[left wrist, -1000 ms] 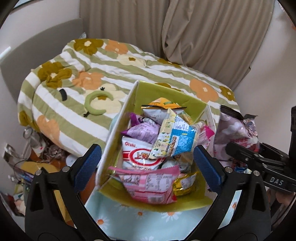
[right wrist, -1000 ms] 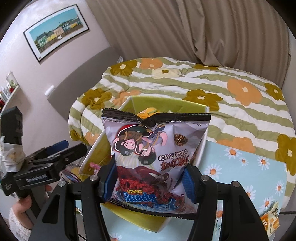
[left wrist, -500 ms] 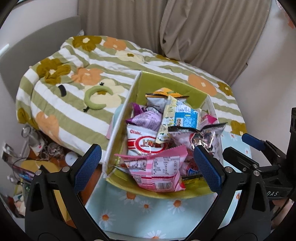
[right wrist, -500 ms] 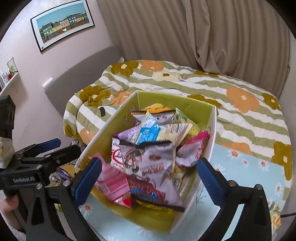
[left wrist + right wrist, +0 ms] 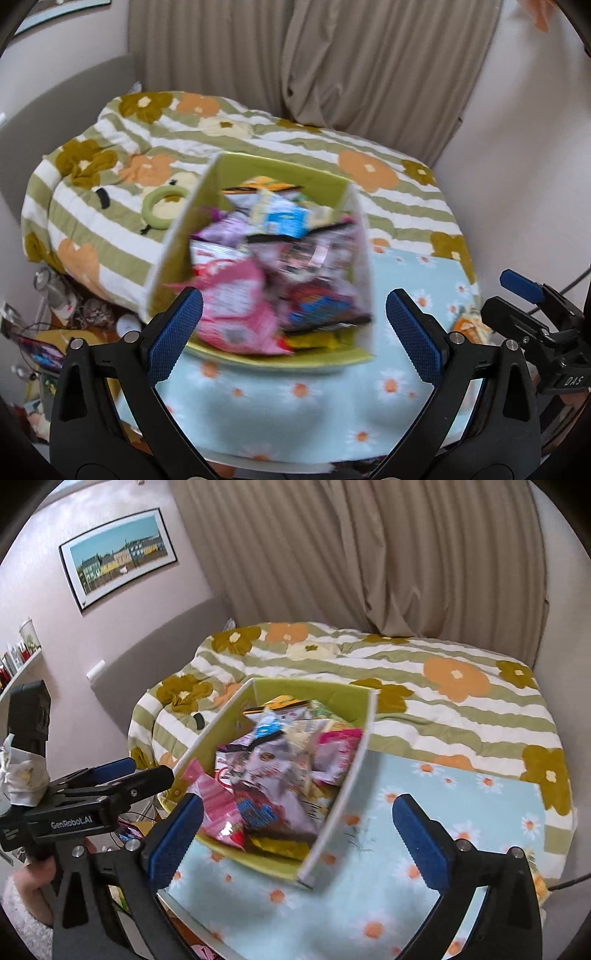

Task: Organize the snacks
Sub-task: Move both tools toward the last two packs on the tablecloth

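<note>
A green box (image 5: 280,173) (image 5: 303,686) holds several snack packets, blurred in both views. A purple-grey chocolate snack bag (image 5: 266,771) (image 5: 314,266) lies on top of the pile, next to a pink packet (image 5: 236,306) (image 5: 214,801). My left gripper (image 5: 293,332) is open and empty, pulled back in front of the box. My right gripper (image 5: 301,834) is open and empty, near the box's front right corner. An orange snack packet (image 5: 469,326) lies on the cloth to the right of the box.
The box stands on a light blue daisy cloth (image 5: 295,398) (image 5: 424,849). Behind it is a bed with a striped flower quilt (image 5: 147,155) (image 5: 443,686). Clutter lies on the floor at left (image 5: 48,332). Curtains and walls stand behind.
My right gripper opened and let the purple-grey snack bag drop into the box. Both grippers have since drawn back from the box.
</note>
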A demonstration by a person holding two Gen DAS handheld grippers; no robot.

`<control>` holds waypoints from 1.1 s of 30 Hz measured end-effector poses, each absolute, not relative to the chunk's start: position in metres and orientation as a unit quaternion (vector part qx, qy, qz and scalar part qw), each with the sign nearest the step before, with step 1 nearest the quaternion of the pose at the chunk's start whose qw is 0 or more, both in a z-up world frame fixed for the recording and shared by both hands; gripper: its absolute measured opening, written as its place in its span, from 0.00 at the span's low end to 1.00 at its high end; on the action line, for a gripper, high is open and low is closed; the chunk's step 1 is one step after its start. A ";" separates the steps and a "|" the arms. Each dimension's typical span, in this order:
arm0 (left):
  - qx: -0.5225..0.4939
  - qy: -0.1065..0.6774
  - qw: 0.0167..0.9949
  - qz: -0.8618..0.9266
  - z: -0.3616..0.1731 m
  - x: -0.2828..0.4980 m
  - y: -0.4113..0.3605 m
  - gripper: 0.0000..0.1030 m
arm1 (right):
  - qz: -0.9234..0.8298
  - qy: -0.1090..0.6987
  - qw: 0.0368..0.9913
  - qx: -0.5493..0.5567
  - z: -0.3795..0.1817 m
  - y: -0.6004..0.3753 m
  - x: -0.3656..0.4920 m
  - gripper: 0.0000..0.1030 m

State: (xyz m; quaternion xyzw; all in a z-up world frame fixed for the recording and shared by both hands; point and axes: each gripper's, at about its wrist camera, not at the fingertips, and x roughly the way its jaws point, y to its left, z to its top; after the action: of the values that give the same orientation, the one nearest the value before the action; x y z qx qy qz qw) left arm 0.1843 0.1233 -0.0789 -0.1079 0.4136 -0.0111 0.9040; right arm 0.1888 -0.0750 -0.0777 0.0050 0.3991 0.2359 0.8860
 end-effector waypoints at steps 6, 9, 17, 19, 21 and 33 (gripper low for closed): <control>-0.106 0.418 0.901 -0.043 -0.075 0.162 0.045 0.96 | 0.203 0.392 0.897 -0.016 -0.061 -0.148 0.159 0.99; -0.101 0.420 0.900 -0.052 -0.076 0.148 0.007 0.96 | 0.182 0.386 0.904 -0.023 -0.054 -0.190 0.146 0.99; -0.092 0.441 0.890 -0.069 -0.096 0.119 -0.082 0.96 | 0.159 0.393 0.906 -0.017 -0.062 -0.271 0.132 0.99; -0.090 0.455 0.883 -0.075 -0.108 0.118 -0.103 0.96 | 0.155 0.397 0.904 -0.016 -0.067 -0.283 0.132 0.99; -0.089 0.465 0.877 -0.083 -0.120 0.116 -0.119 0.96 | 0.151 0.405 0.902 -0.016 -0.076 -0.296 0.134 0.99; -0.075 0.564 0.811 -0.136 -0.254 0.134 -0.219 0.96 | 0.152 0.456 0.875 -0.056 -0.168 -0.339 0.177 0.99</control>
State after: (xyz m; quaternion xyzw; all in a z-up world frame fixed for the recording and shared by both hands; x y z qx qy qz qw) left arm 0.1336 -0.2189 -0.2544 -0.0752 0.5639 -0.1363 0.8110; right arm 0.1765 -0.3394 -0.1677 -0.0559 0.4565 0.1516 0.8750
